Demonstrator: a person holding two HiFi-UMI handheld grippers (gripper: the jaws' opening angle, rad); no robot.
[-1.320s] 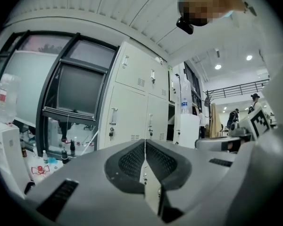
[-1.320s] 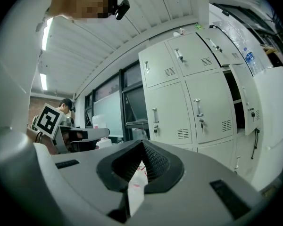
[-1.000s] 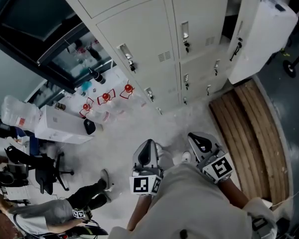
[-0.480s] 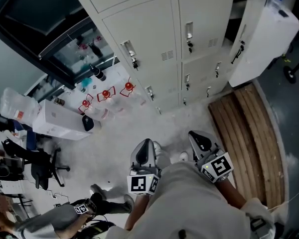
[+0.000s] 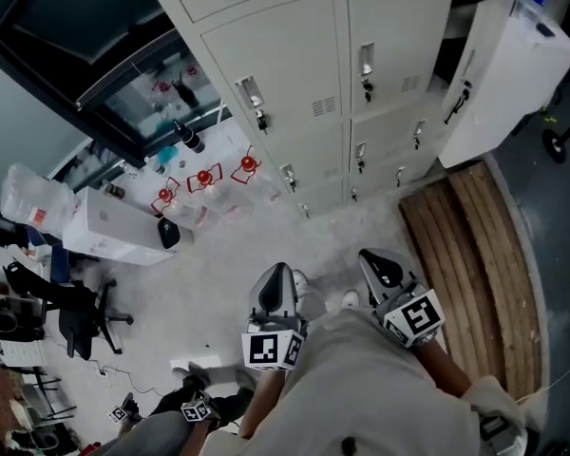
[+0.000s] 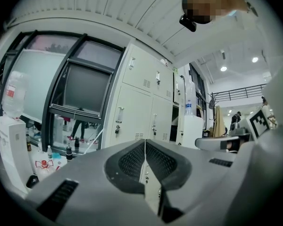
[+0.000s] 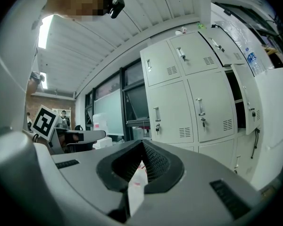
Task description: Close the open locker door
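Observation:
The grey lockers (image 5: 294,84) fill the top of the head view. One tall locker door (image 5: 467,74) stands open at the upper right, a black handle on its face and a dark compartment behind it. The right gripper view shows this open door (image 7: 247,100) edge-on at its right. My left gripper (image 5: 277,291) and right gripper (image 5: 382,269) are held level in front of my body, well short of the lockers. Both are shut with nothing between the jaws. In the left gripper view the left gripper (image 6: 145,142) points at closed lockers.
A tall white unit (image 5: 522,60) with a bottle on top stands right beside the open door. Wooden planks (image 5: 475,245) lie on the floor at right. A white box (image 5: 114,236), red-capped items (image 5: 204,179) and bottles sit at left. Another person (image 5: 171,421) and an office chair (image 5: 76,316) are lower left.
The other person at the lower left has moved down and toward the picture's bottom edge. Both grippers have stayed in place and shut.

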